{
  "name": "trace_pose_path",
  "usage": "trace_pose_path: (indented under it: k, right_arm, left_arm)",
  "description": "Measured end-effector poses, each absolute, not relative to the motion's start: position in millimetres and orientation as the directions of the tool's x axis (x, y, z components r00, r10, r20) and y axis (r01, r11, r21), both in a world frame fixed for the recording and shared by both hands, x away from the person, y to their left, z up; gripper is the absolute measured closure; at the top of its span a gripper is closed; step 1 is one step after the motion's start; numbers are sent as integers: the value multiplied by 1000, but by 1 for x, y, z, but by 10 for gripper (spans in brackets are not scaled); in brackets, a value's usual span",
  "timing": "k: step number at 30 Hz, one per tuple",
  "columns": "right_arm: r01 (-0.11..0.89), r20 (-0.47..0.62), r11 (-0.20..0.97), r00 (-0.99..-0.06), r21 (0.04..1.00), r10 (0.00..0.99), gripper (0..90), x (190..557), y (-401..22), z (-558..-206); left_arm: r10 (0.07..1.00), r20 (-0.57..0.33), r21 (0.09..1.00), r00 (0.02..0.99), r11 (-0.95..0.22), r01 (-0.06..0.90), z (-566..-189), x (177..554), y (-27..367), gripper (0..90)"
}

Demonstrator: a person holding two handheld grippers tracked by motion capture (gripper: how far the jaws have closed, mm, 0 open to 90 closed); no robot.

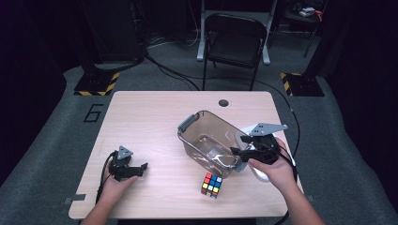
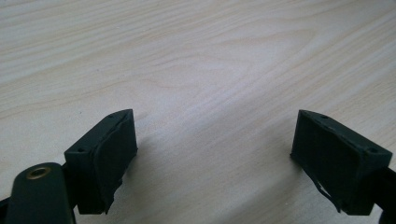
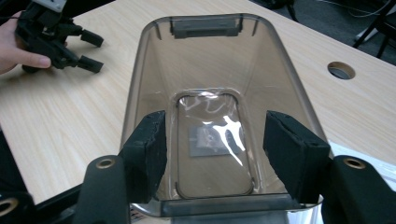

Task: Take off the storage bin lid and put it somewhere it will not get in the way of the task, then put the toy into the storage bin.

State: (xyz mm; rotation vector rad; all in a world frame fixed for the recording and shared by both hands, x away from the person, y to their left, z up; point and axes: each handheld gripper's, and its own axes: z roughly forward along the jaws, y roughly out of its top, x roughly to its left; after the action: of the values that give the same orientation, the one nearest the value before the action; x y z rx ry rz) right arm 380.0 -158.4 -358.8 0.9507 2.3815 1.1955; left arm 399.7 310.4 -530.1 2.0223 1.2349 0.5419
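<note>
- Jaws of the right gripper (image 3: 210,154) stand half apart above the near end of the clear plastic bin (image 3: 154,60); no pad seems to press on its wall, so I judge nothing is gripped.
- Between these jaws one looks straight down into the bin, which is empty except for a label on its bottom.
- Just under the jaws lies the bin's near rim with its grey handle (image 3: 224,207), so probably the gripper is placed to take this end.
- Jaws of the left gripper (image 2: 215,154) are wide apart with bare table (image 2: 196,56) between them; it seems to wait, low over the wood.
- From the high view the right gripper (image 1: 241,151) is at the bin's (image 1: 206,136) right end, and a colour cube (image 1: 212,185) lies on the table just beside the bin, near the person's side.
- From the right gripper view the left gripper (image 3: 88,49) appears far beyond the jaws, held in a hand (image 3: 18,49).
</note>
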Motion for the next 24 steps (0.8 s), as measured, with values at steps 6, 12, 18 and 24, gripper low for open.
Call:
trace_pose_path:
  k: [6, 12, 18, 24]
  right_arm:
    - [409, 23, 441, -753, 799, 657, 397, 373, -154, -360]
    - [387, 21, 466, -786, 796, 617, 396, 367, -150, -360]
    - [376, 27, 477, -807, 794, 590, 395, 361, -142, -361]
    - [350, 25, 496, -835, 795, 549, 394, 356, -135, -365]
  left_arm:
    - [888, -6, 742, 459, -304, 597, -530, 400, 310, 138]
    - [888, -6, 742, 459, -304, 597, -530, 400, 310, 139]
    - [889, -6, 742, 458, -303, 598, -530, 400, 310, 138]
    - [889, -5, 742, 457, -303, 598, -530, 400, 310, 138]
